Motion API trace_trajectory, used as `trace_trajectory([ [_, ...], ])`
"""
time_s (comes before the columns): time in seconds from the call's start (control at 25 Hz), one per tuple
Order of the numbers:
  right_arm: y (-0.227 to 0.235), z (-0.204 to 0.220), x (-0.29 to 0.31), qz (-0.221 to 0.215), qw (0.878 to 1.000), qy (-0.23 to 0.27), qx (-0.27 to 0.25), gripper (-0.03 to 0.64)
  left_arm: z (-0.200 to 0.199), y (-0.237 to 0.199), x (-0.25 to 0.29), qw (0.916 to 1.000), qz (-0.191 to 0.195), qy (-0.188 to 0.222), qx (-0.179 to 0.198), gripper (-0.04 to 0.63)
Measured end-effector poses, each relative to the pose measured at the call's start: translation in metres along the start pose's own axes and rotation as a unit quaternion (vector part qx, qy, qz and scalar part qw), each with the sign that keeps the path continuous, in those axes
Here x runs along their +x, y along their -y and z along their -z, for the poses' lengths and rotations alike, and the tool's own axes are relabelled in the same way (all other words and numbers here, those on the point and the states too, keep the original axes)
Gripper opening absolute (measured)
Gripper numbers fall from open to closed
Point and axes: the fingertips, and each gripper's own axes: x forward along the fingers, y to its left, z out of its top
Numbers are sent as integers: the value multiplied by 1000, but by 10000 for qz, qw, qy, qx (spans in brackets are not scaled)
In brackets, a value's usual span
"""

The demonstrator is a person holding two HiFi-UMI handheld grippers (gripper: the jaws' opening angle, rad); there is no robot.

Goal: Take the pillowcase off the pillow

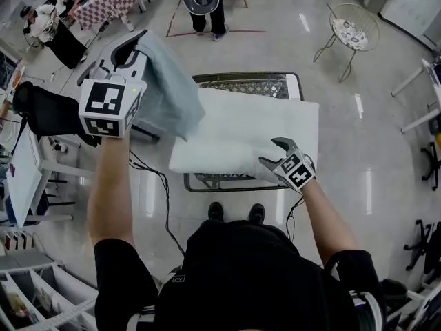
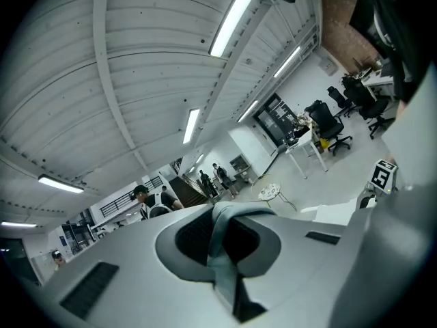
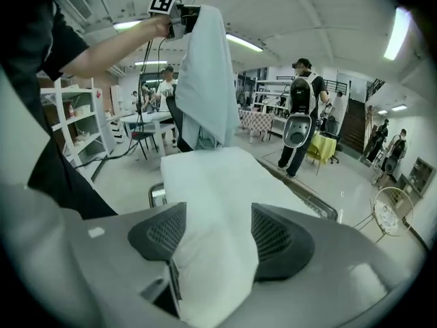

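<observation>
Fingers, left gripper (image 1: 134,47): clamped on pillowcase (image 1: 169,88) | fingers, right gripper (image 1: 275,154): clamped on pillow (image 1: 255,116) corner

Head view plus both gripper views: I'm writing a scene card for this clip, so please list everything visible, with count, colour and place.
pillowcase: one, pale blue-grey, hanging from the raised left gripper above the pillow's left end
pillow: one, white, lying across the stand
stand: one, metal mesh, under the pillow
wire chair: one, pale, on the floor at upper right
bystander: one, dark clothes, beyond the stand
left gripper: one, grey, shut on the pillowcase
right gripper: one, grey, clamped on the pillow's near edge
forearms: two, bare, below black sleeves
</observation>
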Motion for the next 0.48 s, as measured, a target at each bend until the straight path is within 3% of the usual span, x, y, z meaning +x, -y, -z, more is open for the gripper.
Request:
trace_trajectory([
  [0.12,-8,4,-19,-273,9991,178,273,265,-26,41,12,9998,184,63,-87,10],
  [0.48,-2,12,-66,-511,9893,792,1119,265,-77,130,40,9950,742,370,-562,11],
])
